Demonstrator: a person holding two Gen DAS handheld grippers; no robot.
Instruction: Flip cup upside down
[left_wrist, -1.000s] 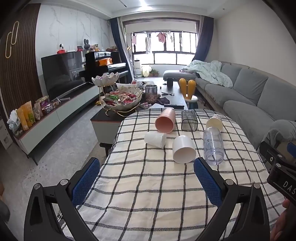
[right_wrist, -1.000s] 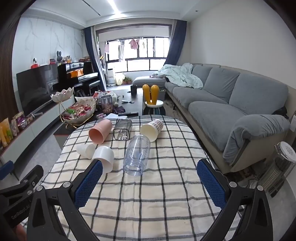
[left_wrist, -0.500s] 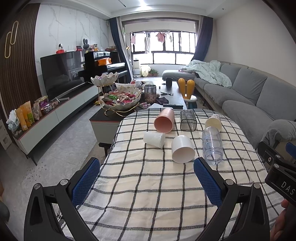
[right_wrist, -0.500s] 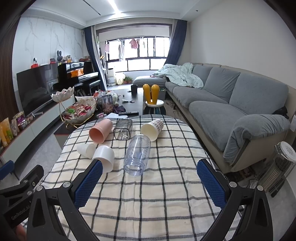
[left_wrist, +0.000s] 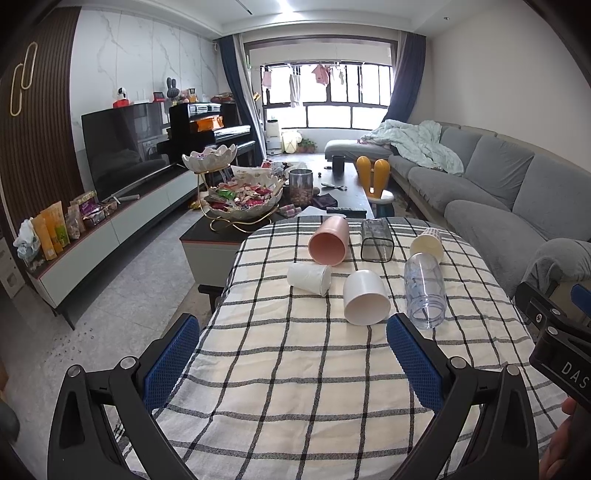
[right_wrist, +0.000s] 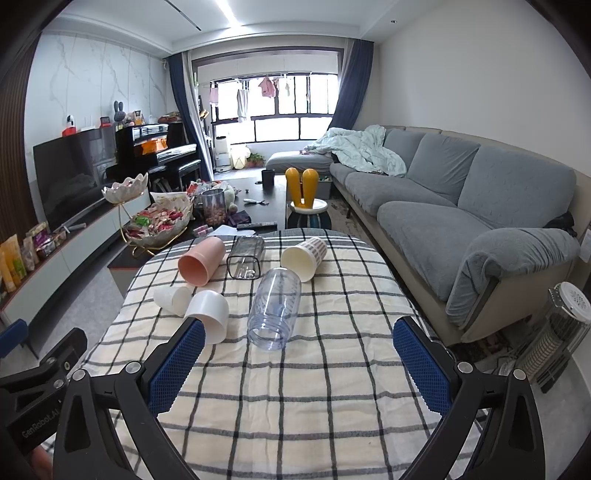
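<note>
Several cups lie on their sides on the checked tablecloth (left_wrist: 295, 369): a pink cup (left_wrist: 329, 242), a dark clear square cup (left_wrist: 376, 243), a cream patterned cup (left_wrist: 427, 243), a small white cup (left_wrist: 309, 278), a white cup (left_wrist: 365, 302) and a clear tall cup (left_wrist: 424, 291). They also show in the right wrist view: pink (right_wrist: 201, 261), square (right_wrist: 245, 257), cream (right_wrist: 303, 254), small white (right_wrist: 171, 300), white (right_wrist: 208, 314), clear (right_wrist: 275, 308). My left gripper (left_wrist: 293, 360) is open and empty, short of the white cup. My right gripper (right_wrist: 295, 363) is open and empty, short of the clear cup.
A coffee table (left_wrist: 332, 192) with a snack bowl stand (left_wrist: 240, 199) and a jar stands beyond the table. A grey sofa (right_wrist: 461, 206) runs along the right. A TV unit (left_wrist: 110, 221) is at the left. A heater (right_wrist: 561, 332) stands on the floor at right.
Both grippers have crept slightly forward toward the cups. The cups have not moved. Both grippers stay open.
</note>
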